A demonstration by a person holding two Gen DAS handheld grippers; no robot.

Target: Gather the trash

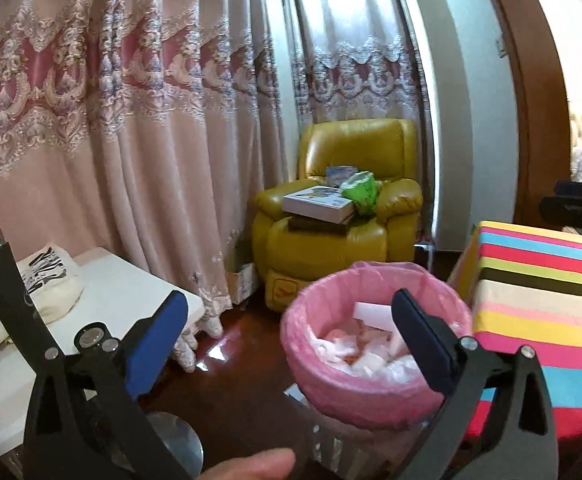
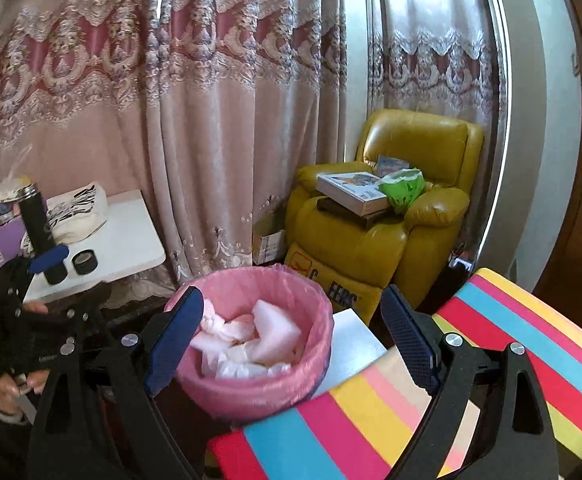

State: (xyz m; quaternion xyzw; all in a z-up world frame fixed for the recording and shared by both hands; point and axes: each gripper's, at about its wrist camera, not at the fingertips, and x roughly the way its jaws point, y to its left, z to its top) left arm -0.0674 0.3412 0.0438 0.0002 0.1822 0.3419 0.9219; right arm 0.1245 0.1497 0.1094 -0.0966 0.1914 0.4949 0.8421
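Observation:
A trash bin with a pink liner [image 1: 371,360] stands on the dark floor, holding crumpled white paper and foam pieces [image 1: 367,344]. My left gripper [image 1: 291,320] is open and empty, held above and just short of the bin. In the right wrist view the same bin [image 2: 259,380] sits low in the middle with its white trash [image 2: 263,340]. My right gripper [image 2: 295,324] is open and empty above the bin's rim. The left gripper's blue finger [image 2: 49,259] shows at the left of that view.
A striped stool [image 1: 543,320] stands right of the bin, also in the right wrist view [image 2: 411,400]. A white table [image 2: 123,236] at left holds a black bottle [image 2: 37,224], a tape roll [image 2: 85,262] and a cloth bag [image 2: 79,208]. A yellow armchair [image 1: 343,216] with boxes stands behind, before curtains.

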